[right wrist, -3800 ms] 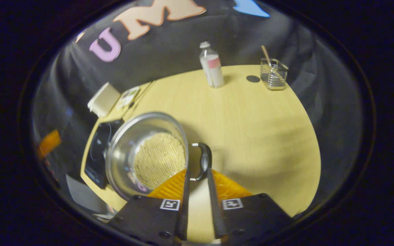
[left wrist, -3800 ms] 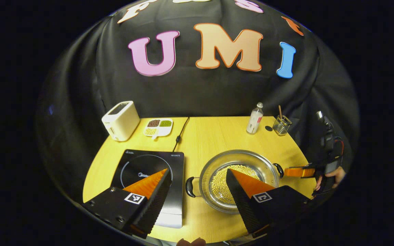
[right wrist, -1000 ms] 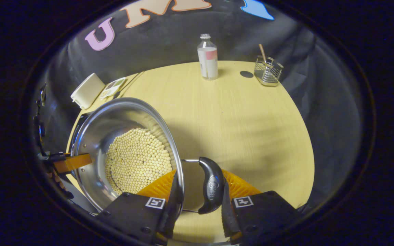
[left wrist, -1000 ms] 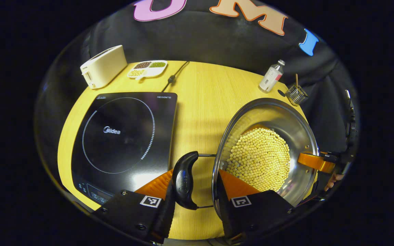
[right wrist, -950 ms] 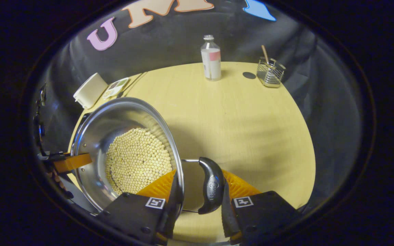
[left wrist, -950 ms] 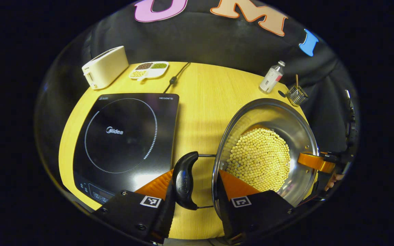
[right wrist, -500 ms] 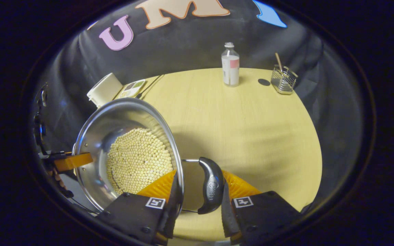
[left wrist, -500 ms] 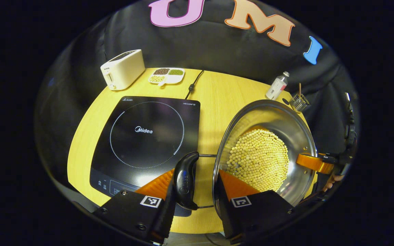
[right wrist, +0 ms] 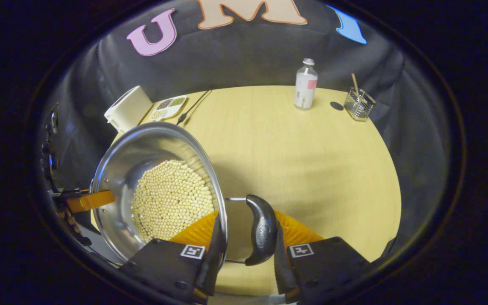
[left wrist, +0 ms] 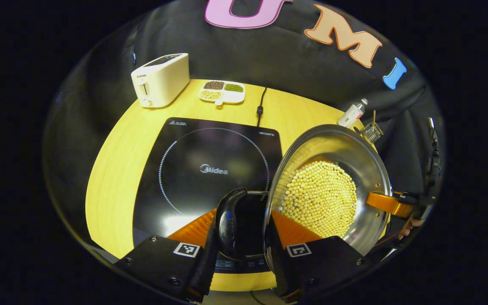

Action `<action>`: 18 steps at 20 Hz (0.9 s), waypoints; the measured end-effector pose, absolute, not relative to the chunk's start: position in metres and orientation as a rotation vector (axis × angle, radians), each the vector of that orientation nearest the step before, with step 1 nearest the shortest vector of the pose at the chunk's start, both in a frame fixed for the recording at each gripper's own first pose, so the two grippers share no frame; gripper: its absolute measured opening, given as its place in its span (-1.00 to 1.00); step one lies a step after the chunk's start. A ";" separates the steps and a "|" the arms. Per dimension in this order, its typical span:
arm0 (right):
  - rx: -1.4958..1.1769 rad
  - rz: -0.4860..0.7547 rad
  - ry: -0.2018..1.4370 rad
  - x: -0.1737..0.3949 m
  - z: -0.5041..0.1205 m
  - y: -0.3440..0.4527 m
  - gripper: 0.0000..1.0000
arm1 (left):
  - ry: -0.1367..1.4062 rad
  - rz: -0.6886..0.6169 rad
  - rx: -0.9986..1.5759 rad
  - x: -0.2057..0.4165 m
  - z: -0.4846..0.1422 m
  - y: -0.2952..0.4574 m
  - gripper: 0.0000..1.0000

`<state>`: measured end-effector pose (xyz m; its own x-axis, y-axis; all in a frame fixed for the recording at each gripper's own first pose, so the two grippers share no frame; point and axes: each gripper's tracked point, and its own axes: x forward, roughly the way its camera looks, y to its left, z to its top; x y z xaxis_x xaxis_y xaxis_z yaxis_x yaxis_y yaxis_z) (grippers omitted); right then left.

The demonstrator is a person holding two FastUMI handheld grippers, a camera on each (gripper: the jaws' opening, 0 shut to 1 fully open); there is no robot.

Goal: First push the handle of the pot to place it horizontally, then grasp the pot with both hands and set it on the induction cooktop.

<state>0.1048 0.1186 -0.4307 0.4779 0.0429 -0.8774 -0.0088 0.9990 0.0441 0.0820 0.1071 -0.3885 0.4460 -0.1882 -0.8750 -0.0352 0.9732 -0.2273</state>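
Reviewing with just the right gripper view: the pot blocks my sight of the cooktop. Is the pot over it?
Observer: Partly. The pot's left handle is above the cooktop's front part.
Operator: Is the left gripper holding it?
Observer: Yes, the left gripper has the handle and rim clamped between its fingers.
Operator: Is the ring free?
Observer: Nothing sits on the ring.

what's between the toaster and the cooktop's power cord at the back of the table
The divided snack dish, holding dark, green and yellowish fillings, sits between the toaster and the power cord. The left gripper view shows it, just behind the induction cooktop.
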 end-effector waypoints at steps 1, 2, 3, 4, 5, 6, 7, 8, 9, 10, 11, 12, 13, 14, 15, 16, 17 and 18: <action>0.037 0.023 1.076 0.106 -0.432 0.130 0.04 | 1.110 -0.103 -0.225 0.085 -0.390 0.118 0.19; 0.043 0.015 1.085 0.106 -0.435 0.142 0.04 | 1.113 -0.109 -0.220 0.088 -0.392 0.128 0.19; 0.049 0.006 1.093 0.106 -0.437 0.153 0.14 | 1.115 -0.116 -0.212 0.091 -0.394 0.139 0.19; 0.049 0.000 1.099 0.107 -0.439 0.164 0.14 | 1.115 -0.123 -0.205 0.095 -0.397 0.150 0.19; 0.047 -0.006 1.103 0.109 -0.440 0.173 0.14 | 1.115 -0.130 -0.200 0.099 -0.398 0.160 0.19; 0.045 -0.011 1.109 0.110 -0.443 0.183 0.14 | 1.116 -0.136 -0.197 0.101 -0.401 0.169 0.19; 0.046 -0.018 1.118 0.111 -0.444 0.191 0.14 | 1.120 -0.140 -0.194 0.104 -0.404 0.177 0.19; 0.047 -0.026 1.127 0.110 -0.445 0.200 0.14 | 1.120 -0.145 -0.193 0.106 -0.404 0.184 0.19; 0.044 -0.030 1.133 0.111 -0.446 0.207 0.14 | 1.122 -0.151 -0.192 0.107 -0.406 0.190 0.19; 0.040 -0.034 1.139 0.111 -0.447 0.213 0.14 | 1.121 -0.154 -0.191 0.108 -0.408 0.196 0.22; 0.038 -0.038 1.147 0.112 -0.449 0.217 0.14 | 1.122 -0.156 -0.190 0.109 -0.410 0.201 0.21; 0.038 -0.043 1.154 0.113 -0.451 0.221 0.04 | 1.122 -0.159 -0.190 0.110 -0.413 0.206 0.19; 0.036 -0.047 1.159 0.116 -0.453 0.225 0.04 | 1.124 -0.158 -0.192 0.110 -0.415 0.210 0.19; 0.028 -0.046 1.161 0.117 -0.456 0.228 0.04 | 1.124 -0.158 -0.192 0.112 -0.417 0.215 0.19; 0.017 -0.044 1.168 0.118 -0.459 0.233 0.04 | 1.127 -0.157 -0.189 0.113 -0.420 0.220 0.19; 0.007 -0.042 1.173 0.117 -0.461 0.240 0.04 | 1.131 -0.154 -0.187 0.113 -0.423 0.225 0.19; 0.002 -0.040 1.174 0.121 -0.463 0.245 0.04 | 1.124 -0.154 -0.176 0.116 -0.422 0.229 0.19; 0.001 -0.038 1.174 0.123 -0.465 0.248 0.04 | 1.105 -0.156 -0.162 0.121 -0.422 0.234 0.19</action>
